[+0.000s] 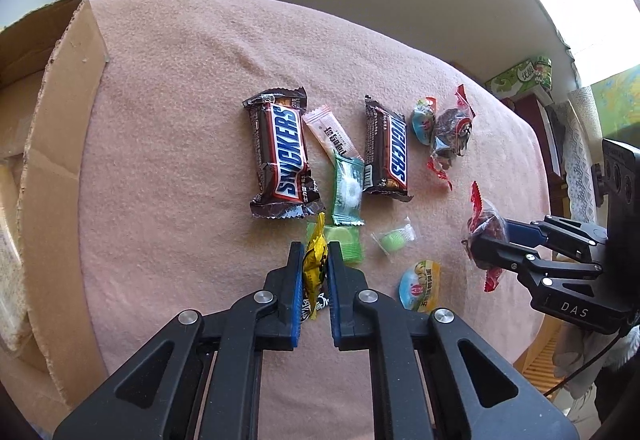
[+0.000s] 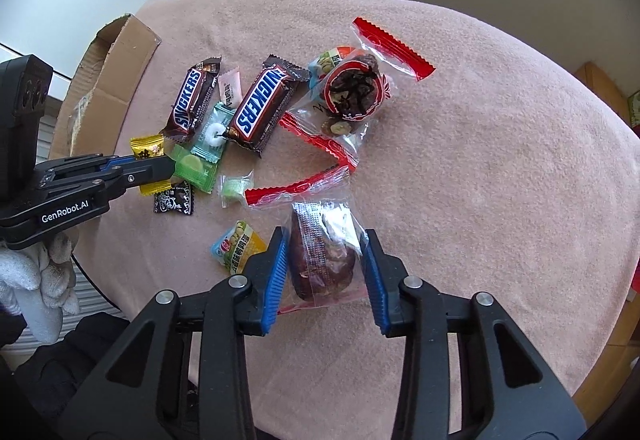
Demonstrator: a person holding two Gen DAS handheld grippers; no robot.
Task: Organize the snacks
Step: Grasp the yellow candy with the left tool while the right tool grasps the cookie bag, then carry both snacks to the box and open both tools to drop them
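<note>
Pinching the yellow candy (image 1: pixel 314 264) tight, your left gripper (image 1: pixel 314 260) has it; right gripper (image 2: pixel 324 252) straddles the date pack (image 2: pixel 322 260), contact unclear. Wrappers are light, crinkly, slippery: grab the body, not the seams. Box (image 1: pixel 60 120) sits left.

Place: a home, probably a living or dining room.
Desk: draped in a pink fleece cloth (image 1: pixel 192 88) (soft, blanket-like).
Beside it: an open cardboard box (image 1: pixel 60 112).
Edges: lace curtain (image 1: pixel 578 160) at a bright window; plain cream walls.
</note>
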